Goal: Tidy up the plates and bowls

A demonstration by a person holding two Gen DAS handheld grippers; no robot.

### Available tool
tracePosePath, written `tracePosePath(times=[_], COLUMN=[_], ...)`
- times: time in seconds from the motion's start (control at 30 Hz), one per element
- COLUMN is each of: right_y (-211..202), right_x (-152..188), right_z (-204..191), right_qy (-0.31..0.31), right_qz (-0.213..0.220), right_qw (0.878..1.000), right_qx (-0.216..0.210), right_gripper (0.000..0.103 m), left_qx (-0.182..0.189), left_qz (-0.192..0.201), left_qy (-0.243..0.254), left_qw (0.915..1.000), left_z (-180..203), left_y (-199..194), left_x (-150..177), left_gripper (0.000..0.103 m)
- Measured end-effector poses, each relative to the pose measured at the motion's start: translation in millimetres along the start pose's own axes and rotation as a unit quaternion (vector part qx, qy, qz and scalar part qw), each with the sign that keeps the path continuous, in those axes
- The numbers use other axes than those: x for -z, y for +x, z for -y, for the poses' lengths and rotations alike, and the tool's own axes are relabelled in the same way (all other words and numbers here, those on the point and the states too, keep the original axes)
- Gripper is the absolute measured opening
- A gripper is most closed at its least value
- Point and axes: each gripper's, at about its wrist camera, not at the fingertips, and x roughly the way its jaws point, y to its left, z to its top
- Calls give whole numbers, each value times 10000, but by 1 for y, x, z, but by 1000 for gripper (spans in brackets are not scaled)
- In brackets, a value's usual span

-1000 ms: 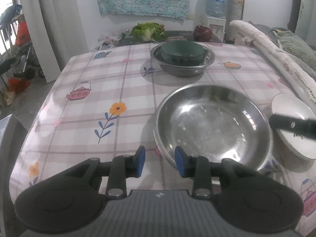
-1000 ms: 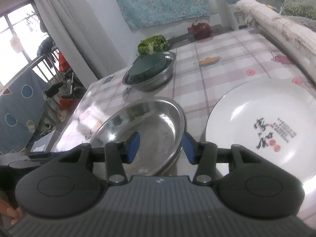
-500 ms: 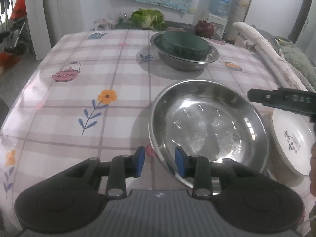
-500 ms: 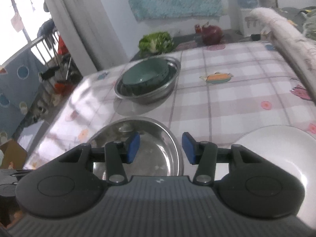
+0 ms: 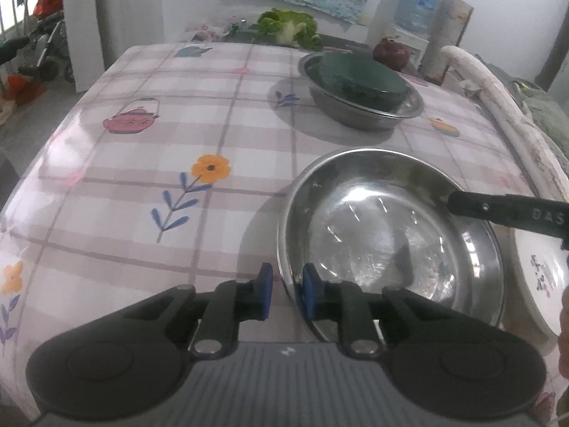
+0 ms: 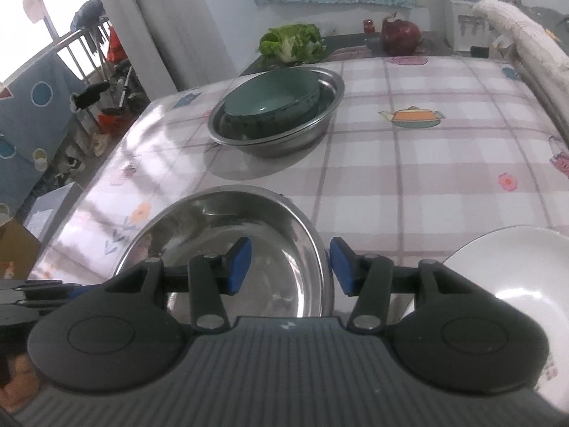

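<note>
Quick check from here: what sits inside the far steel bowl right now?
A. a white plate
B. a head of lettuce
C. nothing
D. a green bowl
D: the green bowl is nested inside the far steel bowl; the white plate lies on the table near the camera, and the lettuce is beyond the table's far edge.

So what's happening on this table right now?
A person is sorting dishes with two handheld grippers. The left gripper straddles the near rim of the empty steel pan, its jaws having just been closing on that rim. The right gripper hovers open over the pan's right edge, holding nothing. A white plate lies beside the pan, and farther back a green bowl sits nested in a steel basin.
</note>
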Motion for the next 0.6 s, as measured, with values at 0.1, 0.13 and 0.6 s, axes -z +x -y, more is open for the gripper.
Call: tracePosePath(times=[0.1, 0.13, 0.6], right_y=[3, 4, -10], right_x=[2, 2, 18], right_z=[-6, -9, -5], right_qy=[62, 72, 589], right_qz=[-8, -7, 267], right_qw=[9998, 9997, 9976], right_qx=[-168, -219, -244], right_gripper=[49, 49, 70], left_qx=[-80, -124, -406], left_qz=[-18, -18, 252], left_qy=[-189, -245, -275], left_qw=[9998, 9996, 9985], left_z=[-14, -19, -27], left_y=[0, 0, -22], left_x=[-2, -3, -7], left_gripper=[19, 19, 47])
